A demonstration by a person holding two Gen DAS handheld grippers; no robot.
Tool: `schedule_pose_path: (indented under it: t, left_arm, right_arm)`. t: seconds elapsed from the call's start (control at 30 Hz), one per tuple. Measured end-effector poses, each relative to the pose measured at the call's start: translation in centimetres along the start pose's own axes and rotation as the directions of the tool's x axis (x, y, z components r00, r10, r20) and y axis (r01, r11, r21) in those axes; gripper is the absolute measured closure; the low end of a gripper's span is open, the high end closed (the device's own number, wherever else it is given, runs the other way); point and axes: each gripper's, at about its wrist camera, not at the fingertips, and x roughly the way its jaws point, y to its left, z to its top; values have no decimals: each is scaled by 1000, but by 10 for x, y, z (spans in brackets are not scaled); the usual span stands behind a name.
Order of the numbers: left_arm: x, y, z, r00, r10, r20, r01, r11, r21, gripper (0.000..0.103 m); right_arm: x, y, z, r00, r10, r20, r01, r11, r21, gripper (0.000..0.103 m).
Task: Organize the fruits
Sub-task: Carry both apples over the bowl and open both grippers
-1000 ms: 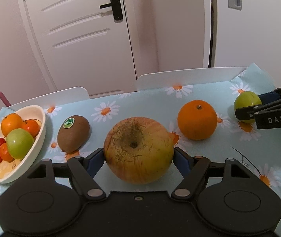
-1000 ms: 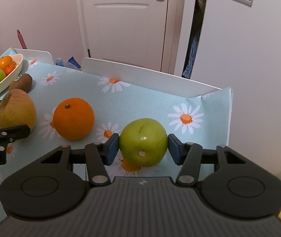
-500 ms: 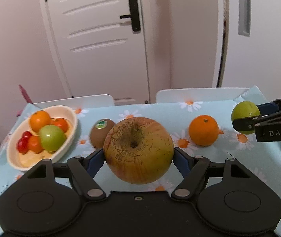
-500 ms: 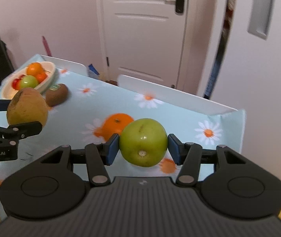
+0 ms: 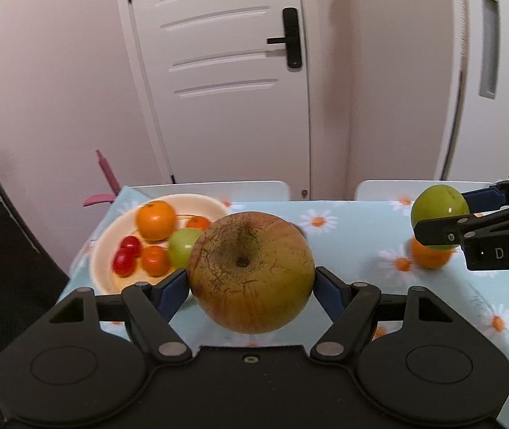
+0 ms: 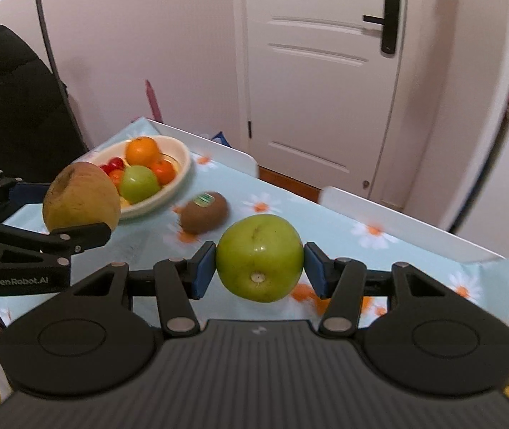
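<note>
My left gripper (image 5: pixel 251 286) is shut on a large russet yellow apple (image 5: pixel 251 271) and holds it above the table, just right of the cream fruit bowl (image 5: pixel 108 243). The apple also shows in the right wrist view (image 6: pixel 81 198). My right gripper (image 6: pixel 260 268) is shut on a green apple (image 6: pixel 260 257), held in the air; it also shows in the left wrist view (image 5: pixel 439 211). The bowl (image 6: pixel 179 175) holds oranges, a green apple and cherry tomatoes. A kiwi (image 6: pixel 203 212) and an orange (image 5: pixel 431 259) lie on the daisy tablecloth.
The table (image 5: pixel 354 221) has white raised edges at the back. A white door (image 5: pixel 218 71) and walls stand behind it. A black jacket on a rack (image 6: pixel 11 100) hangs left of the table. A pink item (image 5: pixel 106 175) stands behind the bowl.
Both grippers have risen and swung left toward the bowl with their apples still held. The bowl now sits closer in both views.
</note>
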Motion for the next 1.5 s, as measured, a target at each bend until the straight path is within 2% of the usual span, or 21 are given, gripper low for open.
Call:
schedule_pose_path:
  t: [0.2,0.57,0.8,1.03,1.13,1.2,1.27,1.5]
  left_arm:
    - [9,44,1,1000,9,-4,-9,1000,17,24]
    - [54,114,-6,999,-5,-37,8,997,73,24]
    - [80,136,-11,998,-37,-47,42,991,130,24]
    - [101,141,-8,996,-80,-46,87,980,177,23]
    - [104,141,-9,995,-91,-46,98,977,189,21]
    - [98,141,-6,996,-87,1,85,975,206,1]
    - [94,144,-3,994,-101,27,94,974,206,0]
    - [93,163,7,993,-116,-2,115,982,153,0]
  right_arm:
    - [23,39,23,1000,9,1,-9,1000,6,35]
    - [72,100,53,1000,-9,-10,9,999,34,35]
    - [95,124,62,999,-39,-19,40,998,55,35]
    - [110,134,68,997,-68,-32,70,995,72,35]
    - [114,136,71,996,-77,-35,79,994,72,35]
    - [116,137,74,996,-80,-35,83,994,71,35]
    - [119,138,77,996,-81,-35,83,994,68,35]
    - [132,145,91,998,-58,-32,60,997,54,35]
